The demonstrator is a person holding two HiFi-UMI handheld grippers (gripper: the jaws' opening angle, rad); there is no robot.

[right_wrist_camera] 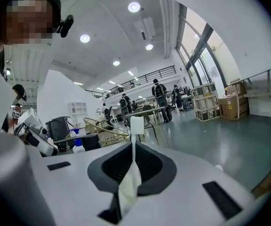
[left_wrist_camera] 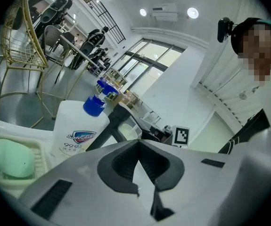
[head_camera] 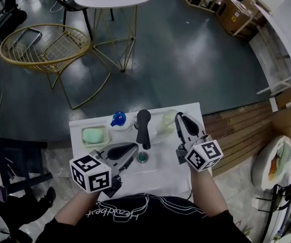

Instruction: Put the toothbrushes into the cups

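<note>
Right tool [right_wrist_camera: 134,146]: jaws clamped on white toothbrush [right_wrist_camera: 136,125], bristle head poking up past tips, handle running back between pads. In head view right tool [head_camera: 180,119] over bench [head_camera: 165,178] far right corner, tips just beside pale green cup [head_camera: 168,120]; toothbrush not in cup. Left tool [left_wrist_camera: 138,144]: jaws together at tips, pale wedge between pads, can't identify. Ahead of it: blue-capped bottle [left_wrist_camera: 78,126], green soap [left_wrist_camera: 12,159], black faucet [head_camera: 143,125].
</note>
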